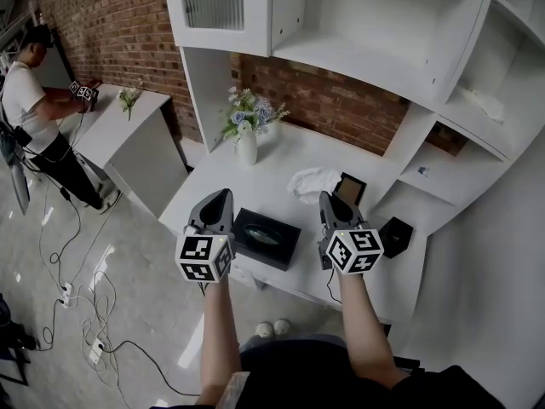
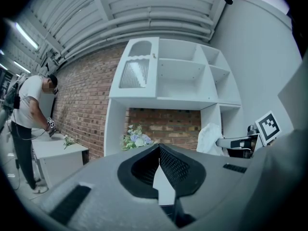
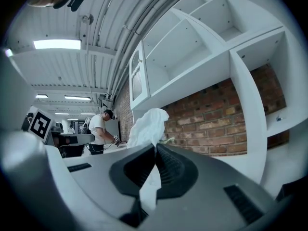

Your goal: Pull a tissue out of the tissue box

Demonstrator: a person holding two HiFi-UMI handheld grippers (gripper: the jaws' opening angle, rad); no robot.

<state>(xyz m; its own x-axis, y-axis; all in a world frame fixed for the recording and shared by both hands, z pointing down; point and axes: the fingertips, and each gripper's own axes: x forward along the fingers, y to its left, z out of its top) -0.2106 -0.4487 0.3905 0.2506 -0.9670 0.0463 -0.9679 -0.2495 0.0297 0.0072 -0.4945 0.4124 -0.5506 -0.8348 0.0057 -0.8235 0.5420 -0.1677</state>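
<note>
Right claw (image 3: pixel 155 146) pinching tissue (image 3: pixel 147 124); left claw (image 2: pixel 158 146) pressed together, empty; tissue box (image 1: pixel 266 238) between them.

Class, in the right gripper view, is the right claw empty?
No, the right claw is shut on a white tissue that sticks up above its jaws.

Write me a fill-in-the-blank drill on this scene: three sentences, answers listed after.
The right tool is shut on a white ____. The tissue box on the counter is coloured ____. The white vase holds ____.
Missing words: tissue; black; flowers.
</note>
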